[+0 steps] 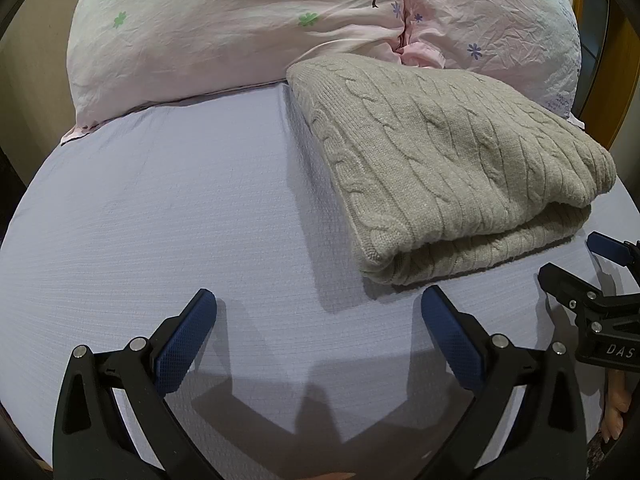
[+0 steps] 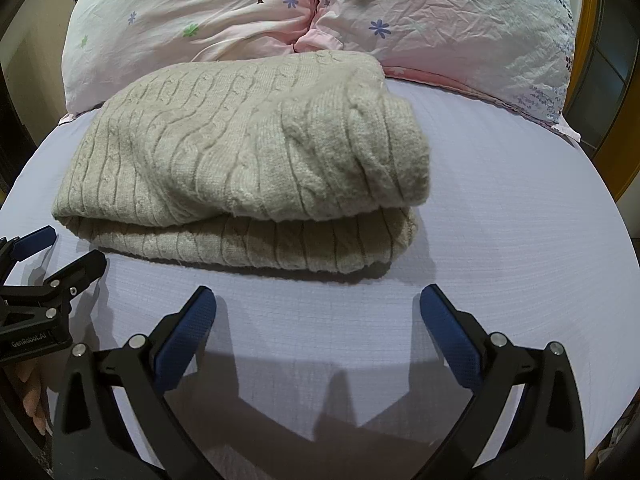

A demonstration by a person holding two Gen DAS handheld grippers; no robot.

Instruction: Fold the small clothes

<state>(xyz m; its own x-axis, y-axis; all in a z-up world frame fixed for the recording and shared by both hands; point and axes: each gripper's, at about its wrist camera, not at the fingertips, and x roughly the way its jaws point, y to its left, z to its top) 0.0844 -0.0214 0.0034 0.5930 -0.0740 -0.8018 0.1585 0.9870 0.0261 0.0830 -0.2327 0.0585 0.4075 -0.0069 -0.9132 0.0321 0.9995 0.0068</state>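
A beige cable-knit sweater point(image 1: 448, 160) lies folded in a thick bundle on the pale lavender bed sheet point(image 1: 180, 208). In the left wrist view it sits ahead and to the right. In the right wrist view the sweater point(image 2: 248, 160) lies straight ahead, its top layer doubled over. My left gripper point(image 1: 319, 300) is open and empty, just above the sheet, short of the sweater's near left corner. My right gripper point(image 2: 318, 300) is open and empty, a little in front of the sweater's near edge. Each gripper shows at the edge of the other's view, the right point(image 1: 576, 264) and the left point(image 2: 60, 252).
Two pink flowered pillows point(image 1: 224, 28) point(image 2: 460, 28) lie along the head of the bed, right behind the sweater. A wooden frame point(image 2: 600, 80) stands at the far right. Bare sheet lies left of the sweater in the left wrist view and right of it in the right wrist view.
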